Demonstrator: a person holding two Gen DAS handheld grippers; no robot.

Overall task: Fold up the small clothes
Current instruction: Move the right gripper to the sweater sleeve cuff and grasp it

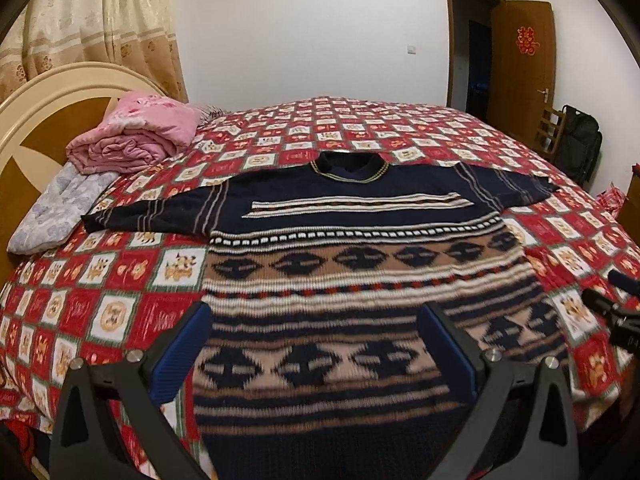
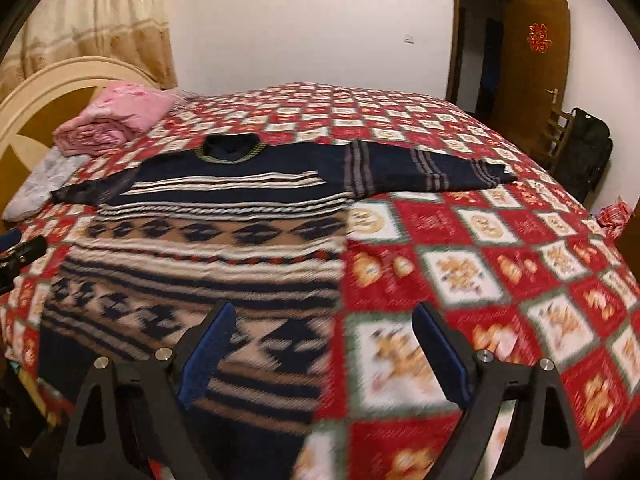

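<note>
- Holding my left hand-held gripper (image 1: 316, 322) spread wide over the lower middle of its frame, I have nothing between the blue-padded fingers (image 1: 188, 344); they hang above the sweater's hem, and contact is not clear.
- My right hand-held gripper (image 2: 324, 320) is also spread, empty, low in its frame, straddling the sweater's right edge: one finger over knit, the other over the bedspread.
- The sweater (image 1: 352, 264) lies flat, face up, across the centre of the bed, collar at the far end, both sleeves stretched sideways.
- It is a thick knit: dark navy at the top with thin cream stripes, then tan and cream bands with navy diamond shapes and a small red zigzag.
- The bedspread (image 1: 120, 280) is a smooth print of red and white squares edged in green.
- A folded pink quilt (image 1: 136, 136) sits at upper left by the rounded cream headboard (image 1: 48, 92), on a pale grey pillow (image 1: 56, 208).
- A brown wooden door (image 1: 524, 60) stands open at upper right.
</note>
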